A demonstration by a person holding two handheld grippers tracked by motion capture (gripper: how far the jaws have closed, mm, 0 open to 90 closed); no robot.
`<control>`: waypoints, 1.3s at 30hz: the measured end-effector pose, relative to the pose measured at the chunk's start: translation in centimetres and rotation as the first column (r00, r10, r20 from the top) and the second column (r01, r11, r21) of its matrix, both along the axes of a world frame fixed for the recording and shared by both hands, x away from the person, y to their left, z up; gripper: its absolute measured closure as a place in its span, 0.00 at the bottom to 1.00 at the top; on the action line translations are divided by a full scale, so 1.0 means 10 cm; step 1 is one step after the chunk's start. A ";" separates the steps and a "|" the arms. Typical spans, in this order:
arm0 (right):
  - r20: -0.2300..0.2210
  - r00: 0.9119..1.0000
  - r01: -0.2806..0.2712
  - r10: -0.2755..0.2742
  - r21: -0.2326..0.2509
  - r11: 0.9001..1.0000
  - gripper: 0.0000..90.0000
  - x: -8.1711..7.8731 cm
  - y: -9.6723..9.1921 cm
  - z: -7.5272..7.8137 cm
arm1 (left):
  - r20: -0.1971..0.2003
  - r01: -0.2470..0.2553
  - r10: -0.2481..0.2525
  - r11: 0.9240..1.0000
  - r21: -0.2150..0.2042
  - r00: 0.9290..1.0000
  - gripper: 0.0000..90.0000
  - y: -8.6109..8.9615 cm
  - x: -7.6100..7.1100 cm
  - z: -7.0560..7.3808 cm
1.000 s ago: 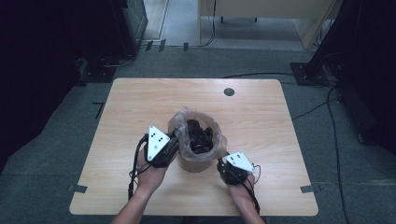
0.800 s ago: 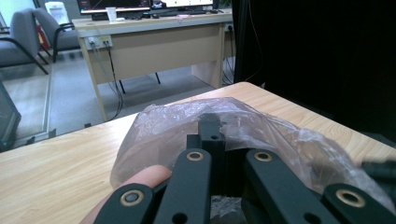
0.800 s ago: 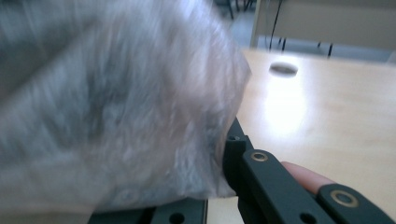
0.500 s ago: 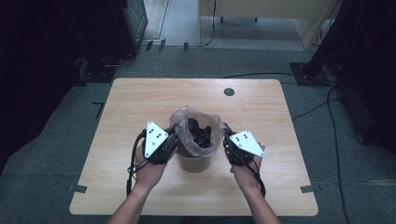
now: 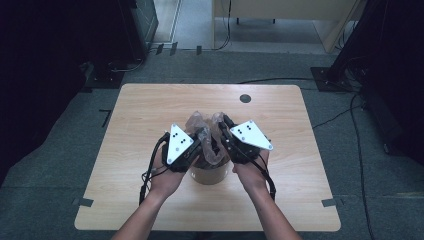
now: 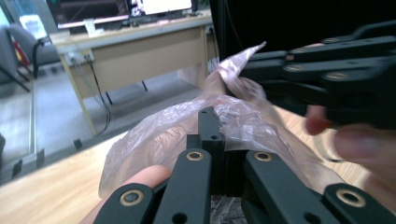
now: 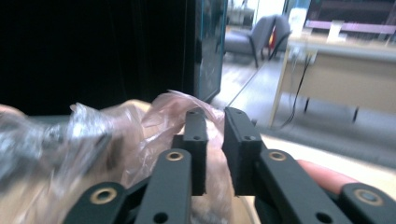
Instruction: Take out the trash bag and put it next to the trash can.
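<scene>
A person stands at a wooden table, a two-jaw gripper in each hand, lifting the clear plastic bag that lines a small tan bin near the table's front middle. The risk, as I judge it, is on the right: the right gripper has just been opening its jaws, which now stand a narrow gap apart with the bag's edge bunched against one jaw and no clear pinch on it, so that side could slip free and drop back into the bin. Pulling unevenly could also tear the thin film or tip the bin. The left gripper has its jaws fully closed, clamped on a fold of the bag's rim. Seen from above, both grippers meet over the bin, the bag's gathered top rising between them.
</scene>
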State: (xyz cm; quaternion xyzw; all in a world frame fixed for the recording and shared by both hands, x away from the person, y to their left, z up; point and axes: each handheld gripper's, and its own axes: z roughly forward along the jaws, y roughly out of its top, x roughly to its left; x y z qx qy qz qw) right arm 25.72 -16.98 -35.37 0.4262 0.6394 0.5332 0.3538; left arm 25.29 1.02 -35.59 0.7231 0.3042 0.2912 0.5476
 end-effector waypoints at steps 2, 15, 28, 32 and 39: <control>-0.018 1.000 -0.002 0.002 0.017 1.000 0.85 -0.01 -0.03 -0.03 | -0.006 -0.001 0.001 1.000 0.004 1.000 1.00 0.00 0.00 -0.03; -0.148 0.974 -0.135 0.173 0.233 0.963 0.58 -0.31 -0.24 -0.27 | -0.007 -0.003 0.003 1.000 0.021 1.000 0.99 -0.08 0.01 -0.08; -0.265 0.957 -0.059 0.116 0.213 0.975 0.17 -0.35 -0.08 -0.35 | -0.007 -0.048 0.048 0.998 0.027 0.999 0.98 -0.05 0.06 -0.07; -0.278 0.951 -0.084 0.137 0.194 0.977 0.17 -0.33 0.02 -0.37 | -0.007 -0.048 0.049 0.999 0.024 0.999 0.97 -0.06 0.05 -0.07; -0.304 0.944 -0.084 0.131 0.165 0.983 0.18 -0.26 0.14 -0.37 | -0.010 -0.046 0.046 0.999 0.011 0.999 0.96 -0.01 0.03 -0.06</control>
